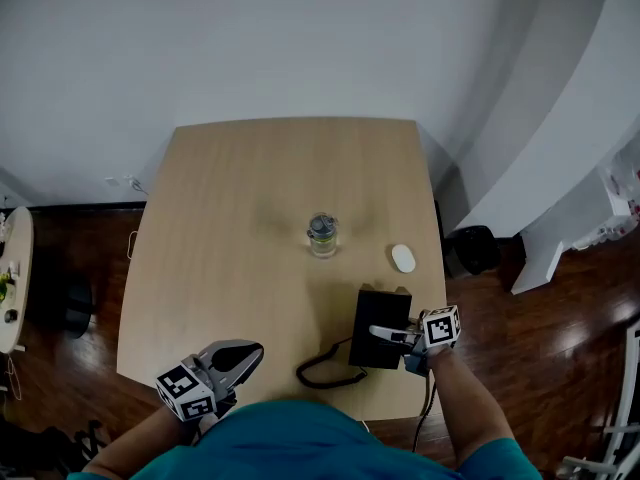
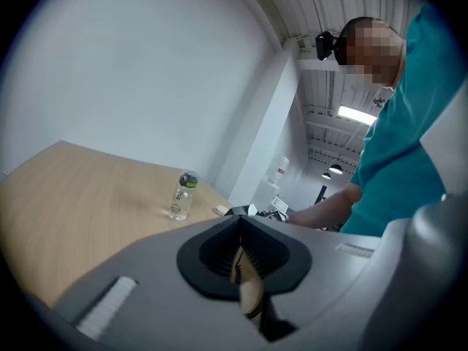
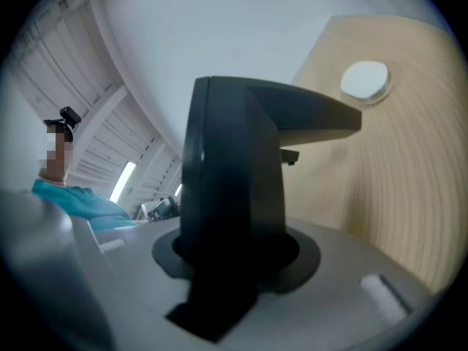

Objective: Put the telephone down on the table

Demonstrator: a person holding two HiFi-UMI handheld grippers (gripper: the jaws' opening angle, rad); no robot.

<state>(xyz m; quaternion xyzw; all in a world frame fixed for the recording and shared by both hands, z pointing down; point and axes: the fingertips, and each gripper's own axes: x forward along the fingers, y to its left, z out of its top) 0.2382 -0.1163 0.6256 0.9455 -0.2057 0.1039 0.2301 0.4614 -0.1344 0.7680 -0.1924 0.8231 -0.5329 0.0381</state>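
Observation:
The black telephone [image 1: 380,320] is at the table's [image 1: 230,208] near right corner, and its coiled cord [image 1: 320,370] trails left along the front edge. My right gripper [image 1: 394,335] reaches in from the right and is shut on the telephone; in the right gripper view the dark body [image 3: 234,174] fills the space between the jaws. Whether the telephone rests on the wood I cannot tell. My left gripper [image 1: 243,354] hovers at the near left edge, shut with nothing in it [image 2: 240,224].
A small clear bottle [image 1: 322,234] with a dark cap stands upright at the table's middle, seen also in the left gripper view [image 2: 183,194]. A white oval mouse [image 1: 403,258] lies just beyond the telephone. Dark floor surrounds the table; a white wall runs behind it.

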